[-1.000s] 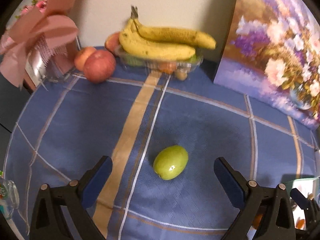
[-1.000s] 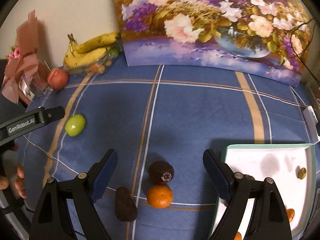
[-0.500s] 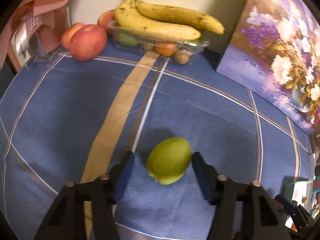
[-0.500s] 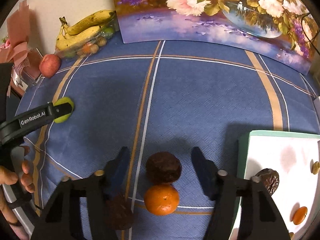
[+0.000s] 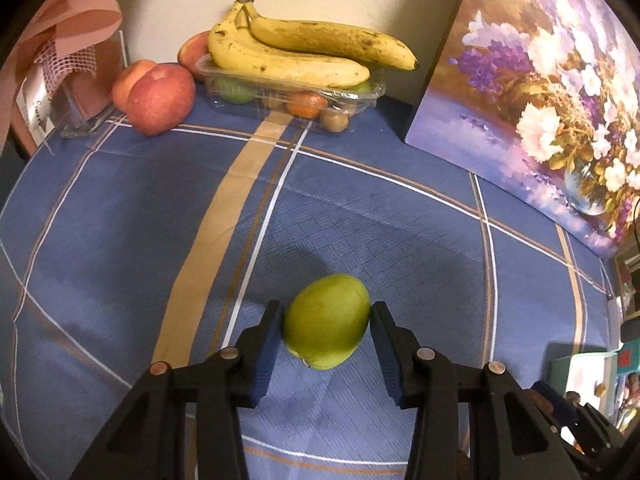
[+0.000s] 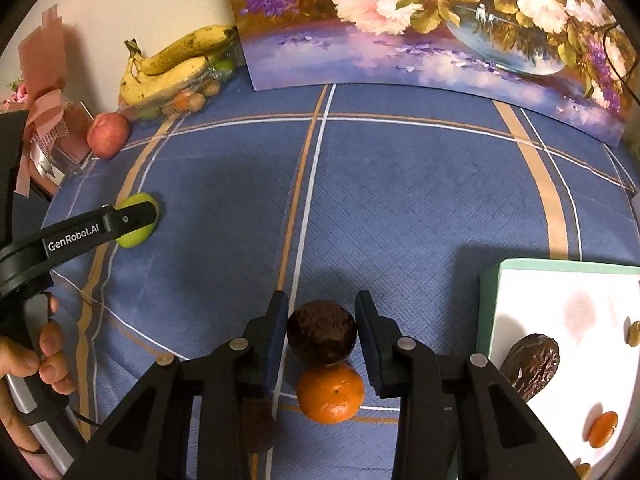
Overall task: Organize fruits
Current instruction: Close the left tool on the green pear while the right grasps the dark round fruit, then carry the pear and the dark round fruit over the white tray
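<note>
A green fruit [image 5: 326,326] lies on the blue checked tablecloth [image 5: 120,220] between the fingers of my left gripper [image 5: 327,334], which touch both its sides. It also shows in the right wrist view [image 6: 138,220] behind the left gripper's finger. My right gripper [image 6: 322,330] has closed around a dark brown round fruit [image 6: 322,332]; its fingers stand close at both sides. An orange mandarin [image 6: 330,392] lies just in front of the brown fruit, touching it.
Bananas [image 5: 296,54] lie on a clear tray of small fruits at the back, with red apples [image 5: 160,98] beside it. A flower painting [image 5: 540,92] leans at the right. A white tray [image 6: 512,308] with dried fruit stands at the right. A dark fruit [image 6: 256,420] lies under my right gripper.
Both grippers have moved forward and closed: the left onto the green fruit, the right around the dark brown fruit. Both fruits still rest on the cloth.
</note>
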